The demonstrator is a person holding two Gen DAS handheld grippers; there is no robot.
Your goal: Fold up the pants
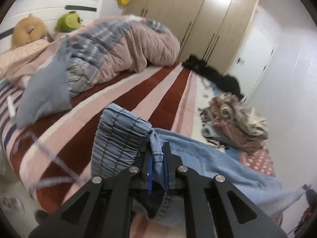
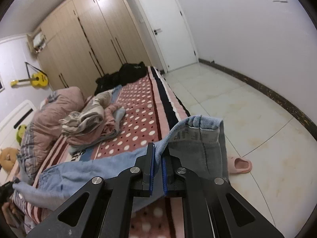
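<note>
Left gripper: the left gripper (image 1: 158, 154) is pinching a bunched fold of the light blue jeans (image 1: 208, 158) near the elastic waistband (image 1: 120, 136), its jaws nearly closed with only denim between the blue pads.
Right gripper: the right gripper (image 2: 160, 154) is clamping the jeans (image 2: 95, 170) at a leg end, its jaws narrowed onto the fabric, and the hem (image 2: 204, 124) is standing up just past the fingertips.
Jeans: they are hanging stretched between the two grippers over the near edge of the bed (image 2: 142, 107), partly resting on the blanket.
Left view only: it is showing the gathered waistband, a grey-blue garment (image 1: 43, 97) lying beside the rumpled quilt (image 1: 122, 45), and two plush toys (image 1: 29, 30) by the headboard.
Right view only: it is showing the tiled floor (image 2: 237, 103), a pink slipper (image 2: 239, 164), the white door (image 2: 170, 27) and a yellow guitar (image 2: 38, 79) hanging on the wall.
Both views: a pile of clothes (image 1: 235, 123) is sitting on the bed, with a black heap (image 2: 126, 75) at its far end.
Surface: the blanket is looking striped in red and pink in one view and polka-dotted in the other.
Room: a tall wooden wardrobe (image 2: 83, 35) is lining the far wall.
</note>
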